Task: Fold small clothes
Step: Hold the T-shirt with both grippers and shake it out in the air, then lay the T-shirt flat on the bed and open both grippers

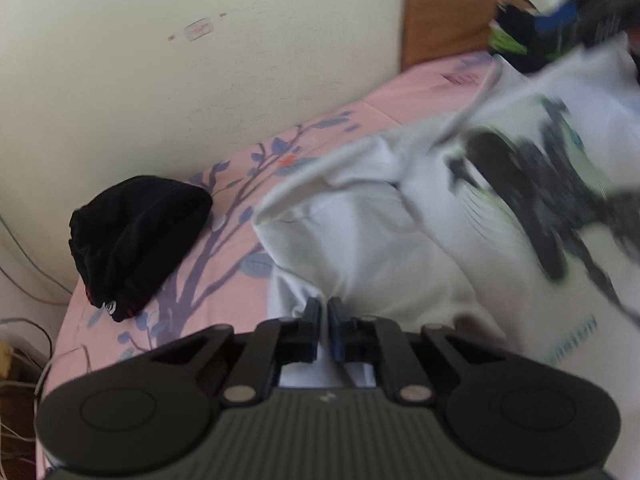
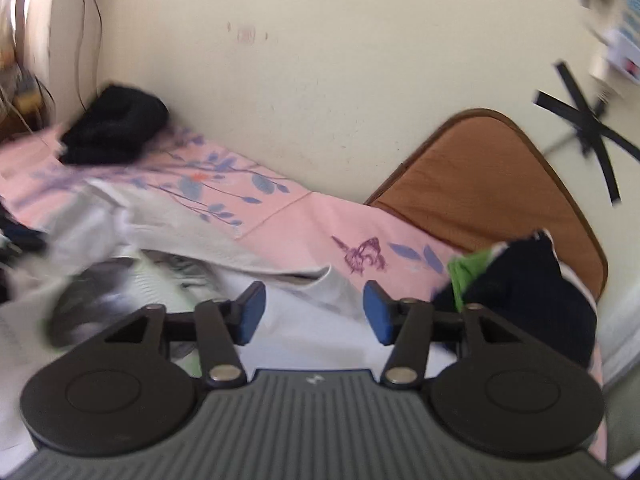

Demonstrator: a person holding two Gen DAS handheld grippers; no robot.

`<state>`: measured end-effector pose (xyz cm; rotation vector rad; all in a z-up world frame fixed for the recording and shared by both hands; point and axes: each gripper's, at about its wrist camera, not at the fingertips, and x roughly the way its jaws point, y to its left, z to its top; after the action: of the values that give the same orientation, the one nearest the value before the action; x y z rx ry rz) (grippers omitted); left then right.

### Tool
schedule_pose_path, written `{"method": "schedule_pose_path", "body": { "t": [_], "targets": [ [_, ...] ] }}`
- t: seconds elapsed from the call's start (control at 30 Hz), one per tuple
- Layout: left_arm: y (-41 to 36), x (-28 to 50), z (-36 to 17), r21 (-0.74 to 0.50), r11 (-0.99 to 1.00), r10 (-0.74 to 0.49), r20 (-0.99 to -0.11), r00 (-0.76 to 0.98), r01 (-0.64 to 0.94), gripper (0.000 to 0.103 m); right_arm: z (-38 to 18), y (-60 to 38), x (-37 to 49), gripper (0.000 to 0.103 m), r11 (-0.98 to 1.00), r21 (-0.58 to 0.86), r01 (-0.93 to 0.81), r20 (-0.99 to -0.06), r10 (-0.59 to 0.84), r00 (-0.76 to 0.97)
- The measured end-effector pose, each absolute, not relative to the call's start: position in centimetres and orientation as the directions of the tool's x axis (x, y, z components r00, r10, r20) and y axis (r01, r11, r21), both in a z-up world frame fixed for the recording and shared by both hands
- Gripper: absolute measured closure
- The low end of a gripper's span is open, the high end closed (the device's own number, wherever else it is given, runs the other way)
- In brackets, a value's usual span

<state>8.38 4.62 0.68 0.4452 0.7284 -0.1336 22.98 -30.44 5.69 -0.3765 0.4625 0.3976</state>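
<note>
The white printed T-shirt point(image 1: 400, 224) lies rumpled across the pink floral bedsheet point(image 1: 224, 280). The left gripper point(image 1: 324, 312) has its fingers pressed together, pinching a fold of the shirt. The right gripper point(image 2: 314, 312) hovers above the shirt with fingers spread, holding nothing. A black beanie point(image 1: 136, 240) rests near the wall.

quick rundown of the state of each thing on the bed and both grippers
left gripper: shut, pinching a fold of the white t-shirt
right gripper: open, nothing between the pads
white t-shirt: rumpled, not yet folded, dark print facing up
black beanie: lying untouched near the wall
dark and green clothes: heaped by the brown cushion
pink floral sheet: spread over the bed
</note>
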Motion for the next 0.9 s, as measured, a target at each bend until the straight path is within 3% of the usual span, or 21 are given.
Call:
{"method": "schedule_pose_path", "body": {
  "t": [0.1,0.17,0.23,0.33,0.4,0.57,0.7,0.77,0.83,0.9],
  "targets": [
    [6.8,11.0,3.1,0.326,0.928,0.073,-0.635,0.769,0.181,0.1,4.0,-29.5,27.6,0.042,0.859,-0.279,-0.429,-0.579,0.206,0.789],
    [8.8,13.2,4.9,0.328,0.939,0.126,-0.603,0.788,0.1,0.1,3.0,-29.8,29.0,0.095,0.861,-0.237,-0.45,-0.631,0.216,0.745],
    [11.0,15.9,6.2,0.291,0.956,0.167,-0.601,0.782,0.019,0.1,3.6,-29.9,29.9,0.095,0.883,-0.204,-0.422,-0.594,0.231,0.77],
    [12.1,19.1,6.9,0.333,0.936,0.295,-0.569,0.767,-0.113,0.101,5.7,-29.7,31.5,0.095,0.923,-0.159,-0.352,-0.485,0.237,0.842],
    [11.4,19.9,7.7,0.262,0.964,0.194,-0.579,0.792,-0.045,0.094,6.5,-29.4,33.4,0.095,0.939,-0.139,-0.315,-0.452,0.223,0.864],
    [5.5,19.9,7.0,0.358,0.92,0.06,-0.537,0.841,0.163,0.059,2.6,-27.3,38.3,0.092,0.927,-0.197,-0.319,-0.615,0.136,0.777],
    [1.8,18.2,4.8,0.431,0.835,-0.044,-0.566,0.824,0.341,0.04,2.7,-27.9,35.8,0.056,0.934,-0.175,-0.313,-0.566,0.165,0.808],
    [0.7,17.9,3.3,0.472,0.793,-0.039,-0.59,0.807,0.384,0.036,4.0,-29.5,33.2,0.054,0.943,-0.122,-0.309,-0.524,0.204,0.827],
    [0.0,18.3,1.6,0.502,0.764,-0.015,-0.614,0.789,0.406,0.042,5.6,-31.6,30.3,0.054,0.935,-0.04,-0.352,-0.499,0.286,0.818],
    [-0.3,19.7,0.3,0.493,0.765,0.013,-0.655,0.755,0.414,0.091,6.5,-33.7,27.5,0.049,0.924,0.017,-0.383,-0.478,0.344,0.808]
  ]
}}
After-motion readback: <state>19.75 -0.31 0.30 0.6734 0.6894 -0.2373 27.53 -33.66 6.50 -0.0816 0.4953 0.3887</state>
